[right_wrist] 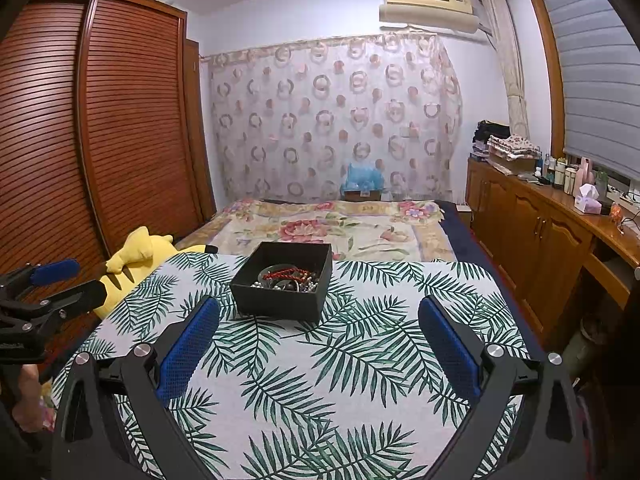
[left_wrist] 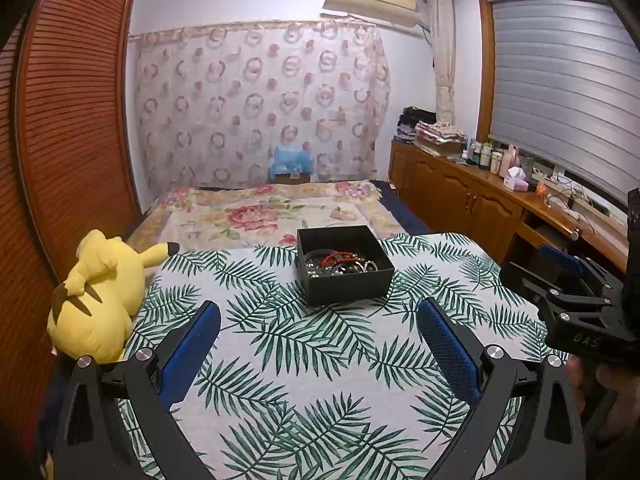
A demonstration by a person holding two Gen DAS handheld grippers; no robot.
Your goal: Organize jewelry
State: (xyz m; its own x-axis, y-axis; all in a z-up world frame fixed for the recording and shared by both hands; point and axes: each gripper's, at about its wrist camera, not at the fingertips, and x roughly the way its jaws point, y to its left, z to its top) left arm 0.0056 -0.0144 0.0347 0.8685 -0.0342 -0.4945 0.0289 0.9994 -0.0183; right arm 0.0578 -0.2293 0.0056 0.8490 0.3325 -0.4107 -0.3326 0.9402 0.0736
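Note:
A black open box (left_wrist: 345, 265) sits on the leaf-print tablecloth (left_wrist: 304, 360) towards its far side. It holds tangled jewelry (left_wrist: 340, 265): a red cord bracelet, dark bangles and pearl beads. The box also shows in the right wrist view (right_wrist: 282, 283), with the jewelry (right_wrist: 289, 278) inside. My left gripper (left_wrist: 318, 320) is open and empty, short of the box. My right gripper (right_wrist: 319, 320) is open and empty, also short of the box. Each gripper shows at the edge of the other's view, the right (left_wrist: 560, 276) and the left (right_wrist: 56, 276).
A yellow plush toy (left_wrist: 100, 300) lies at the table's left edge. A bed with a floral cover (left_wrist: 264, 212) is behind the table. A wooden wardrobe (right_wrist: 100, 128) stands left. A wooden sideboard (right_wrist: 552, 224) with bottles and tissues runs along the right.

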